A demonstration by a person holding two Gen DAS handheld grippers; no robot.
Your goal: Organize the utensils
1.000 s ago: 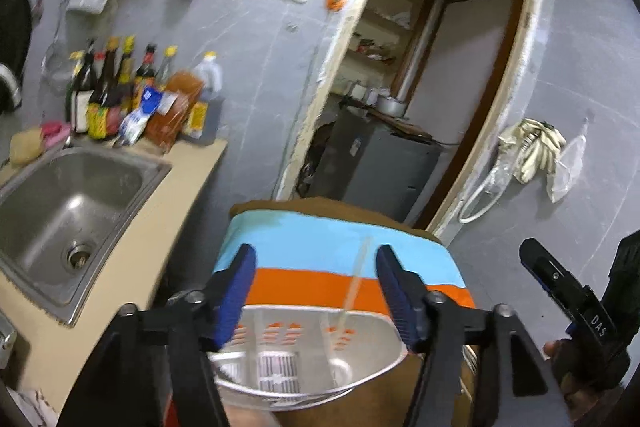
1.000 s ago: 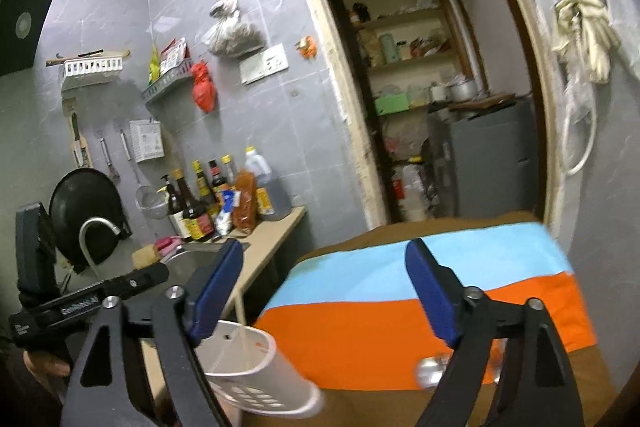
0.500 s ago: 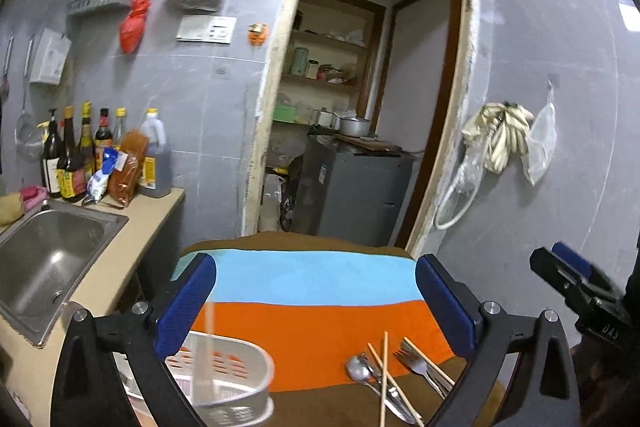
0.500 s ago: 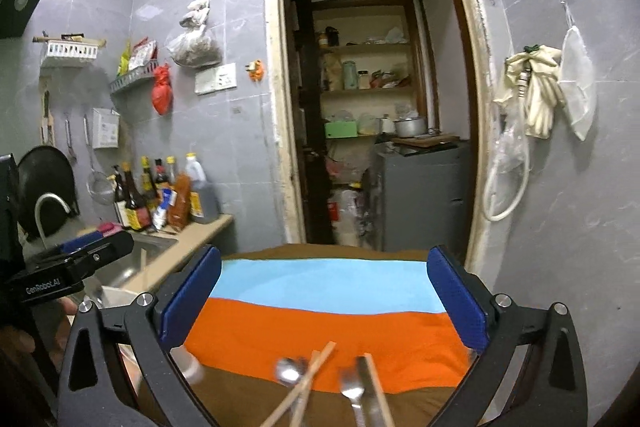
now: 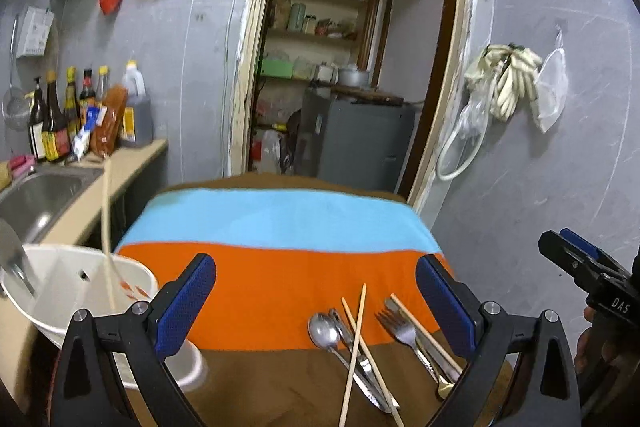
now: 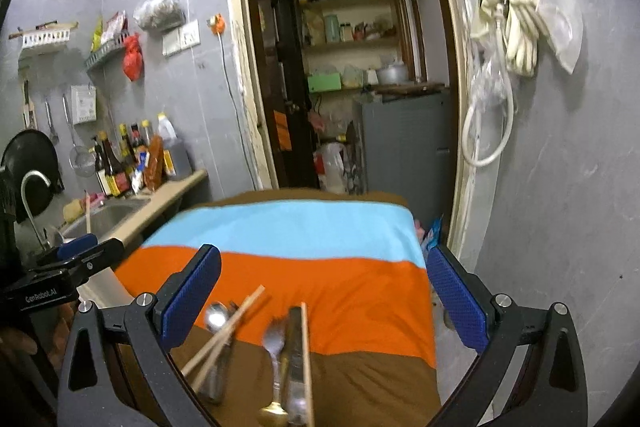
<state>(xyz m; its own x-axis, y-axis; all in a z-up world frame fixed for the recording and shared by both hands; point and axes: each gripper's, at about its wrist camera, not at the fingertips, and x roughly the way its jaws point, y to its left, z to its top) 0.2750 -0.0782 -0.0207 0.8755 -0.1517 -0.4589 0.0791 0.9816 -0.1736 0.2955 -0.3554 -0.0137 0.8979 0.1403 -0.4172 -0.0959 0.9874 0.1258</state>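
Loose utensils lie on the striped cloth (image 5: 280, 219): a spoon (image 5: 325, 327), crossed chopsticks (image 5: 355, 339), a fork (image 5: 400, 327) and a knife (image 5: 430, 347). They also show in the right wrist view, the spoon (image 6: 216, 315), the fork (image 6: 274, 341) and the knife (image 6: 295, 347). A white utensil holder (image 5: 80, 287) stands at the left with one chopstick (image 5: 106, 227) and a metal utensil (image 5: 14, 259) in it. My left gripper (image 5: 316, 303) is open and empty above the cloth. My right gripper (image 6: 324, 299) is open and empty above the utensils.
A steel sink (image 5: 36, 195) and counter with several sauce bottles (image 5: 60, 123) are at the left. An open doorway (image 5: 344, 67) with a grey cabinet (image 5: 356, 143) is behind the table. Gloves and bags (image 5: 512, 87) hang on the right wall.
Both grippers pulled back and opened wider. The left one swung right off the white holder, so the loose utensils came into view. The chopstick stays in the holder.
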